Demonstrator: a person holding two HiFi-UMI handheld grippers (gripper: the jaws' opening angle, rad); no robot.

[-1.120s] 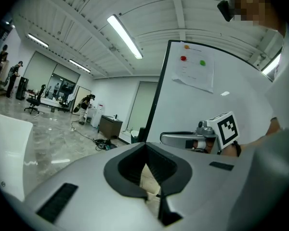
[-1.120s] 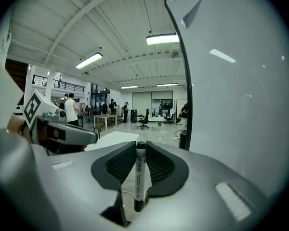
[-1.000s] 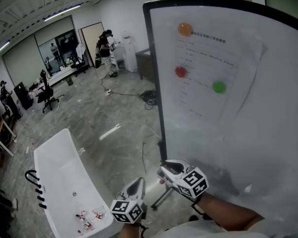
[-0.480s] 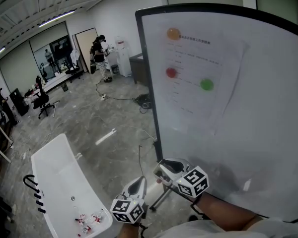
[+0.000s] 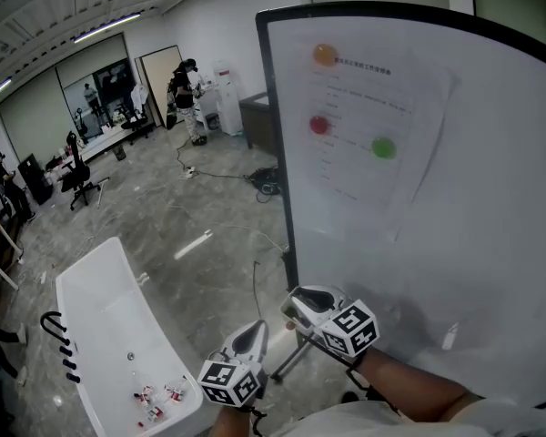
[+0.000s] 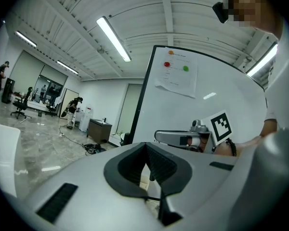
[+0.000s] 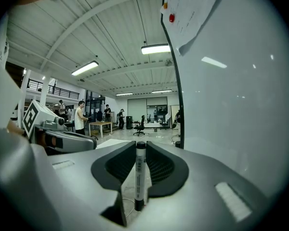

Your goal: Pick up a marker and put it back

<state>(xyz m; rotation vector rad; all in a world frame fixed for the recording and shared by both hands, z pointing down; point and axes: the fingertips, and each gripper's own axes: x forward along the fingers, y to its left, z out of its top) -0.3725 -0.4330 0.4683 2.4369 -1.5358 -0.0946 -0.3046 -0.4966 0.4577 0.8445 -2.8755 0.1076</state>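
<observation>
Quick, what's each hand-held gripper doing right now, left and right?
left hand-held gripper: closed, nothing between its jaws.
right hand-held gripper: closed on a marker.

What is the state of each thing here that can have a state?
White black-capped marker: held lengthwise in the right gripper.
Right gripper: shut on that marker.
Left gripper: shut, holding nothing.
Black-framed whiteboard: upright, paper sheet stuck on it.

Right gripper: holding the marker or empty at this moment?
Holding it. The right gripper is shut on the marker: its view shows the barrel lying lengthwise between the jaws, touched on both sides.
</observation>
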